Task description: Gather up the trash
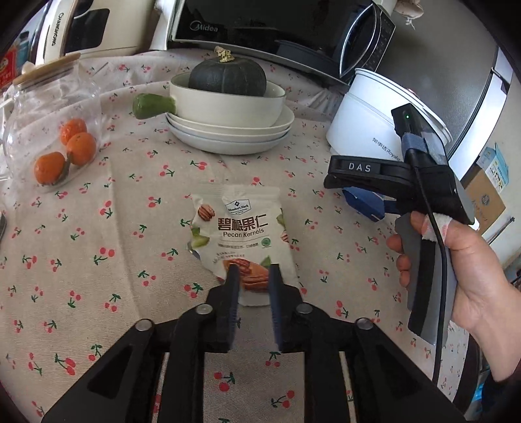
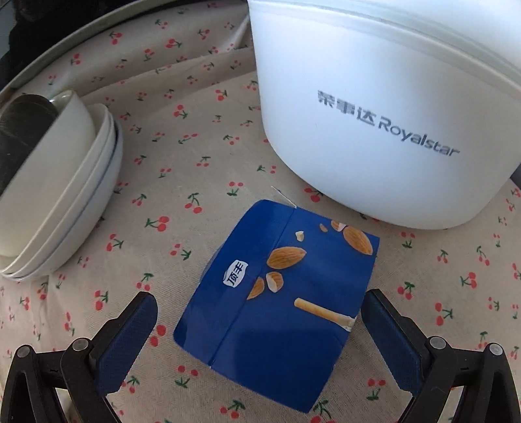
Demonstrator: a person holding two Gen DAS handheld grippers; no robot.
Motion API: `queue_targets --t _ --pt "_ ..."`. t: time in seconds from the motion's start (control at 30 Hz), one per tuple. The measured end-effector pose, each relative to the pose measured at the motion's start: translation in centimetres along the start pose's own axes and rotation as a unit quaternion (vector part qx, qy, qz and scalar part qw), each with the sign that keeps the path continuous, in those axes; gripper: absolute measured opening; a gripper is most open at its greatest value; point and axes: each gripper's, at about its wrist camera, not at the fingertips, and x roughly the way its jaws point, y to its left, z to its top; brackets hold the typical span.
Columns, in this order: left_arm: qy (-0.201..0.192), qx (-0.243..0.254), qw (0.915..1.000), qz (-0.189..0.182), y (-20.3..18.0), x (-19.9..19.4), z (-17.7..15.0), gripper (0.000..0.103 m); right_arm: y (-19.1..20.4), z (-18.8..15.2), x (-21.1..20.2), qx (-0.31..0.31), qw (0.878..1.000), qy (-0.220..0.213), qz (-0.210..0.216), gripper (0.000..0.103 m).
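Left gripper (image 1: 252, 273): jaws part-open, tips over the near end of the white pecan bag (image 1: 242, 234); bag lies flat on the cherry-print cloth (image 1: 97, 234), pads not pressing it. Ahead of it, stacked bowls (image 1: 228, 110).

Right gripper (image 2: 257, 312): jaws spread wide, released. Blue almond wrapper (image 2: 276, 293) lies between the fingers, clear of both. White cooker (image 2: 374, 114) just beyond.

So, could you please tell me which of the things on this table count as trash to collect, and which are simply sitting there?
For the job:
- pecan kernels packet, between the left tongs
- blue almond snack wrapper, between the open right tongs

Just lying about:
- white Royalstar cooker
- stacked bowls
- dark squash
- jar of oranges
- microwave
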Motion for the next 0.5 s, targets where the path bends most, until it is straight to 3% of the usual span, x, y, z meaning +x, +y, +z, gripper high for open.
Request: queue_targets --t 0.03,0.07,0.2,0.5 --pt "-0.001 -0.005 0.9999 0.015 0.1 0.0 0.1 0.066 -0.1 0.0 -0.1 -0.003 1.000 -0.009 -0.009 0.102" --pt "-0.008 -0.013 0.9996 0.023 0.4 -0.1 0.3 0.081 -0.1 -0.1 -0.1 -0.011 1.000 -0.010 -0.020 0.095" --pt "-0.002 -0.035 0.9991 0.024 1.1 0.6 0.6 0.082 -0.4 -0.4 -0.7 -0.048 0.999 -0.010 -0.010 0.077" --pt "0.011 -0.035 0.9969 0.069 -1.1 3.9 2.8 0.083 -2.4 -2.7 -2.8 -0.099 0.995 0.001 0.021 0.074"
